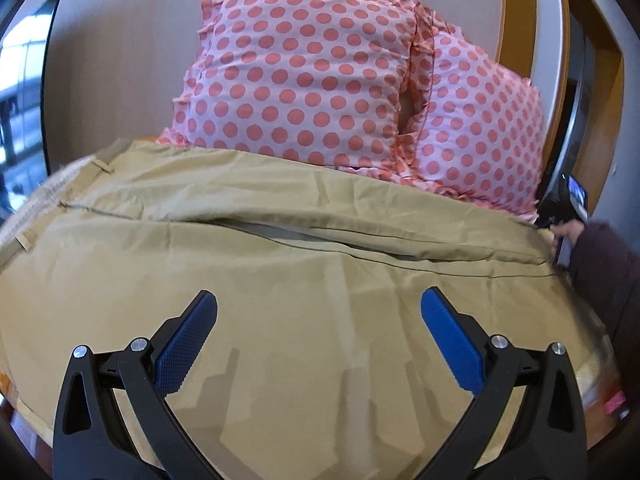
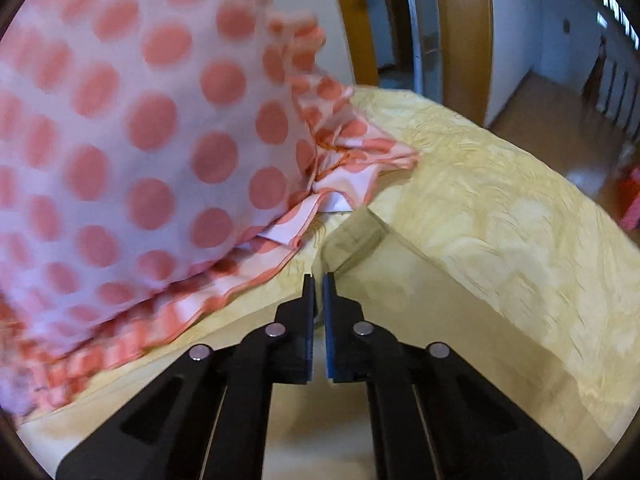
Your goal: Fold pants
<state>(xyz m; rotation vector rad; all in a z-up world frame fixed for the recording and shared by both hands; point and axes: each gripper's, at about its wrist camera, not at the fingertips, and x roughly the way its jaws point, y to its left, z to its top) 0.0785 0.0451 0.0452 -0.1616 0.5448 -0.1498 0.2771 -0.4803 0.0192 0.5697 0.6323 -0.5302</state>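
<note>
Left wrist view: my left gripper [image 1: 318,312] hangs wide open over the pants [image 1: 280,248], holding nothing; they lie spread on the bed before two pillows [image 1: 304,68]. My right gripper [image 2: 319,280] is pinched on a pants edge [image 2: 352,236] beside the bedspread [image 2: 500,216]

- The right hand-held gripper [image 2: 319,280], black with blue pads, enters from 6 o'clock; its jaws are pressed nearly together on a thin edge of the tan cotton pants [image 2: 352,236].
- That tan fabric rises from the jaws toward 12 o'clock.
- A pink pillow with coral polka dots and a ruffled edge [image 2: 132,140] fills 9 to 11 o'clock, blurred.
- The bed's pale yellow patterned cover [image 2: 500,208] stretches toward 3 o'clock.
- A wooden door frame [image 2: 464,36] stands at 1 o'clock.
</note>
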